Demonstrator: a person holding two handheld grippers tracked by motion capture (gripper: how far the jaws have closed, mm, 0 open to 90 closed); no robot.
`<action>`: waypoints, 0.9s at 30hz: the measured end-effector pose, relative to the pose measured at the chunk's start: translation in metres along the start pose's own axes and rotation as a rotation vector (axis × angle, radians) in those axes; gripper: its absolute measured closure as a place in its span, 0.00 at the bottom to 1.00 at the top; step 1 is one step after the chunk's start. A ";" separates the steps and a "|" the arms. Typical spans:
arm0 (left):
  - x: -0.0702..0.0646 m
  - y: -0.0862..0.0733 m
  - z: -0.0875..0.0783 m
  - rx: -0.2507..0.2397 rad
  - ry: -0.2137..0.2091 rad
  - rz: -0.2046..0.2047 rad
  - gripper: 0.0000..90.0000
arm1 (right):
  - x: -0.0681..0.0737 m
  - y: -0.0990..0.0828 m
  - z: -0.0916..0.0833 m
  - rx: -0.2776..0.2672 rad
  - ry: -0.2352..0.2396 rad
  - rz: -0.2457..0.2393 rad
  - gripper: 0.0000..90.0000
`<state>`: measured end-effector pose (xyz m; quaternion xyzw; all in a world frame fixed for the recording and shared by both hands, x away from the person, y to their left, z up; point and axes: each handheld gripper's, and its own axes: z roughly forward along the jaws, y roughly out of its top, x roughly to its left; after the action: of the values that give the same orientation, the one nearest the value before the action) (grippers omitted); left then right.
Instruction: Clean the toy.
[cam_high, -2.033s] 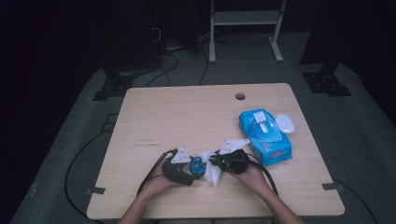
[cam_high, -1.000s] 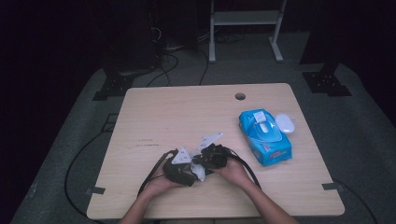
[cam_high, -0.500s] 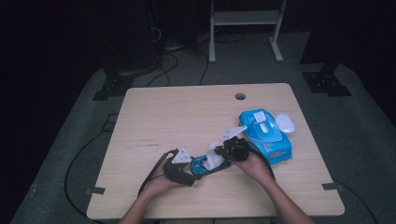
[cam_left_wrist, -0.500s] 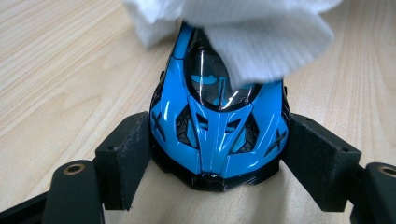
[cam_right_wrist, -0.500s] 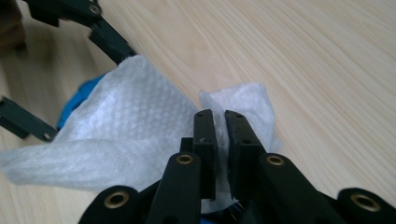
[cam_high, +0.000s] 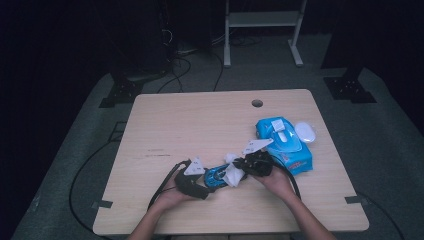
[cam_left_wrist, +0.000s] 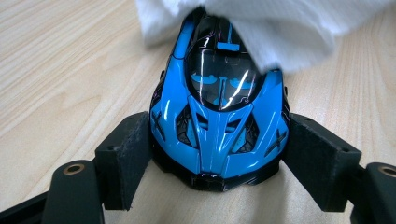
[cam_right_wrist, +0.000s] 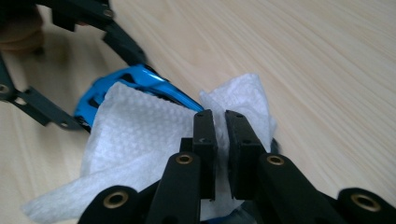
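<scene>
Since a second ago the white wipe (cam_right_wrist: 140, 126), pinched by the right gripper (cam_right_wrist: 219, 140), is drawn toward three o'clock over the blue toy car (cam_left_wrist: 219, 112) clamped by the left gripper (cam_left_wrist: 217, 158), so wiping is judged underway.

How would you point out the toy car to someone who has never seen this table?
Start at the blue wipes pack by the table's right edge, then look left to the grippers. The toy car sits clamped in the left gripper, glossy blue and black, half under a white wipe.

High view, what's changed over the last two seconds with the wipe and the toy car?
The right gripper swept the white wipe leftward over the blue toy car, then back right toward the wipes pack. The left gripper kept the car clamped in place; the pack didn't move.
</scene>
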<state>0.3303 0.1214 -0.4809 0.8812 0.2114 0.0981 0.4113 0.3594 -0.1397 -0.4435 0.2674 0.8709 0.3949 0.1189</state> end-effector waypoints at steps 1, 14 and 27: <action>0.000 0.000 0.000 -0.002 0.000 -0.001 0.28 | -0.003 -0.002 -0.003 0.003 -0.011 0.009 0.92; 0.000 0.000 0.001 -0.002 0.001 -0.004 0.28 | 0.002 -0.023 -0.020 -0.026 0.022 0.028 0.92; 0.000 0.000 0.001 0.000 -0.002 -0.004 0.28 | -0.014 -0.001 -0.017 -0.048 -0.031 0.045 0.92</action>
<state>0.3308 0.1208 -0.4810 0.8809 0.2125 0.0963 0.4119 0.3634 -0.1593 -0.4330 0.2901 0.8530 0.4140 0.1300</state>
